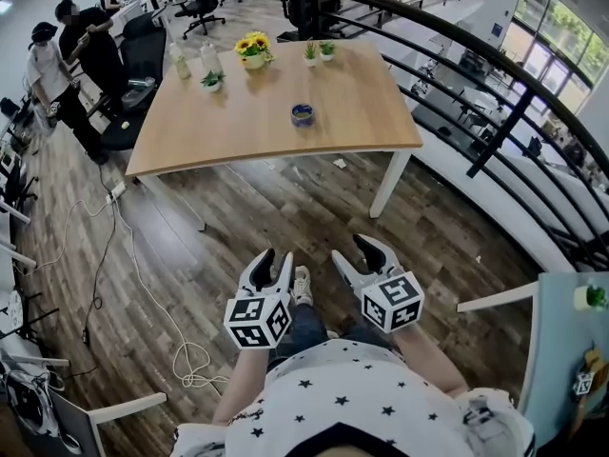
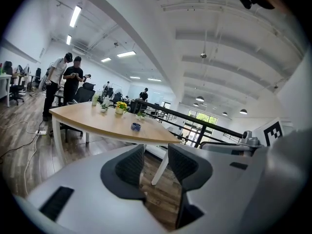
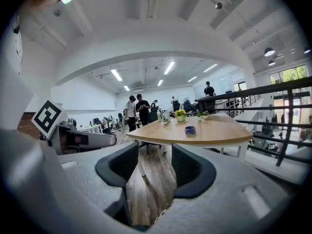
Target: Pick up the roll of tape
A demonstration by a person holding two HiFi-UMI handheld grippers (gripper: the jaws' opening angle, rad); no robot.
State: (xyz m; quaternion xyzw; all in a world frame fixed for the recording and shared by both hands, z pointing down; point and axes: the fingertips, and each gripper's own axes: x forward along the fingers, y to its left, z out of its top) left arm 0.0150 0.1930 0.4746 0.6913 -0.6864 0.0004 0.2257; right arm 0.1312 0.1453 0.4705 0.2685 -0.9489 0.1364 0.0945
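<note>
1. Tape roll: a low blue ring lying flat on the wooden table, right of the table's middle and towards its near edge. Nothing touches it.
2. Table: pale wood-grain top, smooth and matte, on white legs over dark plank flooring.
3. Left gripper: I hold my jaws wide apart, with only floorboards showing between them. It is well short of the table's near edge and aimed at the table, so I judge this a ready pose before the approach.
4. Right gripper: jaws likewise spread wide and empty, just beside the left one and equally far from the table.
5. Fingers: dark, curved pads with a fine ribbed texture, set in a pale grey shell. I judge the ribbing suited to a smooth tape ring.
6. Sunflower pot, small potted plants and two bottles: grouped along the table's far edge, well apart from the tape. The near edge therefore looks to me an unobstructed way in.
7. White cable: loose loops on the floor off the table's left end, a possible snag underfoot.
</note>
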